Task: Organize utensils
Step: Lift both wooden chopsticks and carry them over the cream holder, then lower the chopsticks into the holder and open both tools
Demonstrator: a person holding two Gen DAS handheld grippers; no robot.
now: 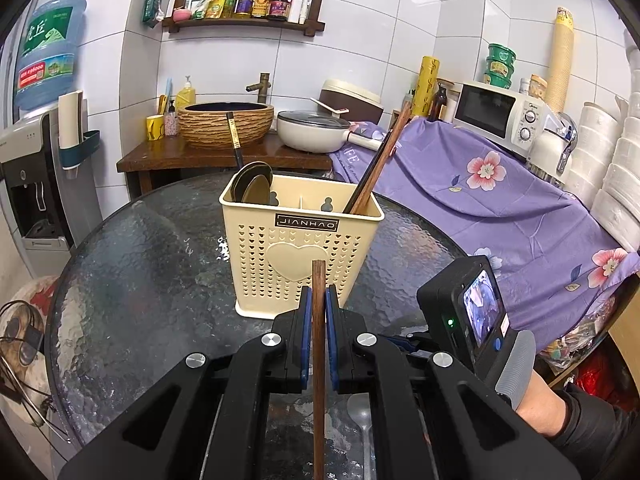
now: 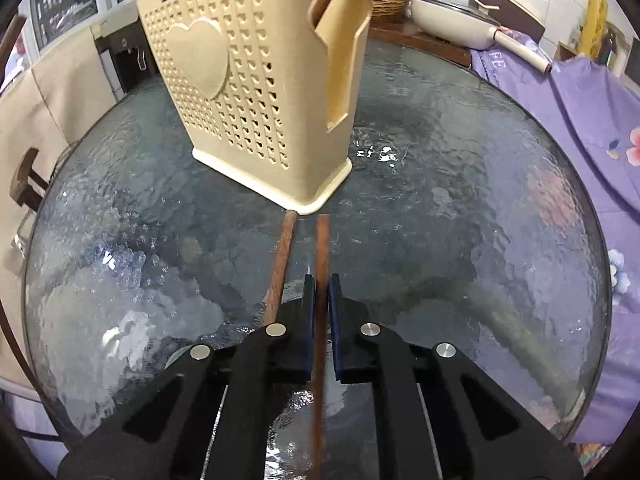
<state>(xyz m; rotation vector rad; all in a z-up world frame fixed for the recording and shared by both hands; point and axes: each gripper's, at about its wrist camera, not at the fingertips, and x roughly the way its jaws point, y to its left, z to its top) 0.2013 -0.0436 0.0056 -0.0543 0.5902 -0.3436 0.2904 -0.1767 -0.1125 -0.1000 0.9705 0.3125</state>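
Note:
A cream perforated utensil holder (image 1: 298,246) stands on the round glass table (image 1: 140,280). It holds dark spoons (image 1: 253,186) in its left compartment and brown chopsticks (image 1: 380,164) in its right. My left gripper (image 1: 319,300) is shut on a brown wooden chopstick (image 1: 319,344), pointing at the holder's front. My right gripper (image 2: 321,288) is shut on another brown chopstick (image 2: 322,248), low over the table near the holder's (image 2: 256,92) corner. A second chopstick (image 2: 282,264) lies just left of it; I cannot tell whether it rests on the glass. A metal spoon (image 1: 362,416) lies on the glass under my left gripper.
The right hand and its camera (image 1: 476,308) are at the table's right edge. A purple flowered cloth (image 1: 500,208) covers the counter with a microwave (image 1: 496,114). Behind the table stand a wooden basin (image 1: 226,122), a white pan (image 1: 316,128) and a water dispenser (image 1: 36,160).

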